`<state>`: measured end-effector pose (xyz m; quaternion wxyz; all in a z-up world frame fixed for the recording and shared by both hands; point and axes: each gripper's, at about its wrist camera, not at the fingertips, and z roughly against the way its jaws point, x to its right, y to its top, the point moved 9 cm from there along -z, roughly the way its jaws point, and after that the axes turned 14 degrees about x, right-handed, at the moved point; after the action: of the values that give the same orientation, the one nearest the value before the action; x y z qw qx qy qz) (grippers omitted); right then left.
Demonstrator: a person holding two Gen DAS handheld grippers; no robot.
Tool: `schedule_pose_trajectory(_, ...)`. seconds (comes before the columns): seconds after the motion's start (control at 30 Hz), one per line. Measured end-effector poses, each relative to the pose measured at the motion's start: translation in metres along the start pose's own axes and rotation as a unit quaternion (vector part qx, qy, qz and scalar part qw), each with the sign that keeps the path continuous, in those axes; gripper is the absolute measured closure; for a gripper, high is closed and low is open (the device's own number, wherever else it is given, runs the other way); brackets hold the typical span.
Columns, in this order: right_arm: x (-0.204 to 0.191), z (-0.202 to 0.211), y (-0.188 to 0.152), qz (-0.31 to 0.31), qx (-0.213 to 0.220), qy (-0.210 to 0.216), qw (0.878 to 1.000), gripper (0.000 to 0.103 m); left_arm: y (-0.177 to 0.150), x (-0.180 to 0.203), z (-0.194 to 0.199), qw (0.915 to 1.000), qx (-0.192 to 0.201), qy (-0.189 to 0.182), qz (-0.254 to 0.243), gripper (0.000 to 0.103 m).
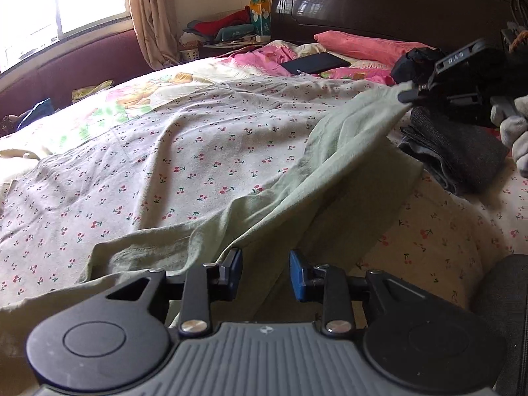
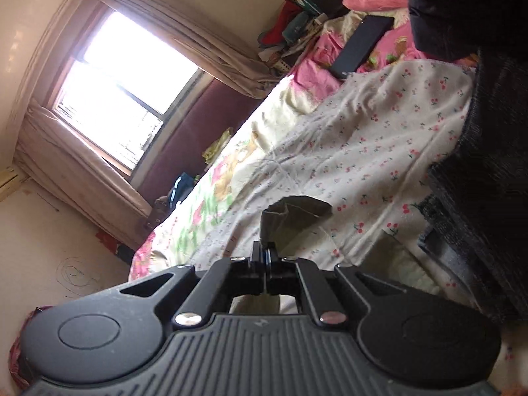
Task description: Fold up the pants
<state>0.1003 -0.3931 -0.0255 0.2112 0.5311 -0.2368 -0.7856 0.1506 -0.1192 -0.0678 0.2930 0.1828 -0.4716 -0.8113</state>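
Observation:
Pale green pants (image 1: 297, 178) lie on the cherry-print bedsheet (image 1: 165, 151), one end stretched up and to the right. My right gripper (image 1: 407, 94) is shut on that raised end; in the right wrist view a folded bit of the green fabric (image 2: 290, 214) sticks up from the closed right gripper (image 2: 265, 257). My left gripper (image 1: 265, 274) is open, its blue pads (image 1: 298, 274) hovering just above the near part of the pants, holding nothing.
A folded dark grey garment (image 1: 462, 155) lies at the right, and fills the right of the right wrist view (image 2: 488, 198). A black phone or tablet (image 1: 316, 62) and pink pillows (image 1: 363, 46) lie by the dark headboard (image 1: 396, 3). A window (image 1: 49, 3) is at left.

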Motion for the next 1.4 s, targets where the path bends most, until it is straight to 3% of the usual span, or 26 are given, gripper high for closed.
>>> schedule_pose_trajectory(0.03, 0.026, -0.004, -0.011, -0.013, -0.017, -0.038, 0.999, 0.1, -0.005, 0.004, -0.002, 1.0, -0.008, -0.003, -0.002, 0.059)
schedule_pose_trajectory(0.13, 0.071, -0.006, -0.032, -0.034, -0.037, -0.088, 0.995, 0.1, -0.014, 0.016, -0.003, 0.9996, -0.02, -0.018, -0.008, 0.059)
schedule_pose_trajectory(0.37, 0.069, 0.002, -0.025, -0.044, -0.02, -0.074, 0.996, 0.1, -0.014, 0.024, -0.008, 0.9993, -0.025, -0.026, -0.015, 0.059)
schedule_pose_trajectory(0.63, 0.084, 0.001, -0.031, -0.009, -0.04, -0.111, 0.993, 0.099, -0.016, 0.031, -0.007, 0.9988, -0.023, -0.04, -0.014, 0.059)
schedule_pose_trajectory(0.8, 0.103, 0.015, -0.038, -0.068, -0.038, -0.125, 0.989, 0.087, -0.022, 0.03, -0.002, 0.9987, -0.03, -0.039, -0.015, 0.059)
schedule_pose_trajectory(0.87, 0.106, 0.018, -0.039, -0.088, -0.041, -0.121, 0.988, 0.069, -0.024, 0.029, 0.0, 0.9987, -0.031, -0.038, -0.013, 0.059)
schedule_pose_trajectory(0.97, 0.106, 0.014, -0.038, -0.09, -0.032, -0.117, 0.988, 0.062, -0.026, 0.029, 0.003, 0.9987, -0.033, -0.036, -0.012, 0.059)
schedule_pose_trajectory(1.17, 0.101, -0.024, -0.05, -0.102, -0.03, -0.093, 0.99, 0.062, -0.032, 0.031, 0.005, 0.9986, -0.036, -0.037, -0.008, 0.059)
schedule_pose_trajectory(1.33, 0.098, -0.038, -0.057, -0.097, 0.003, -0.074, 0.992, 0.061, -0.03, 0.023, 0.005, 0.9992, -0.029, -0.027, 0.012, 0.059)
schedule_pose_trajectory(1.4, 0.095, -0.041, -0.058, -0.089, 0.0, -0.077, 0.993, 0.09, -0.026, 0.02, 0.008, 0.9994, -0.022, -0.023, 0.016, 0.059)
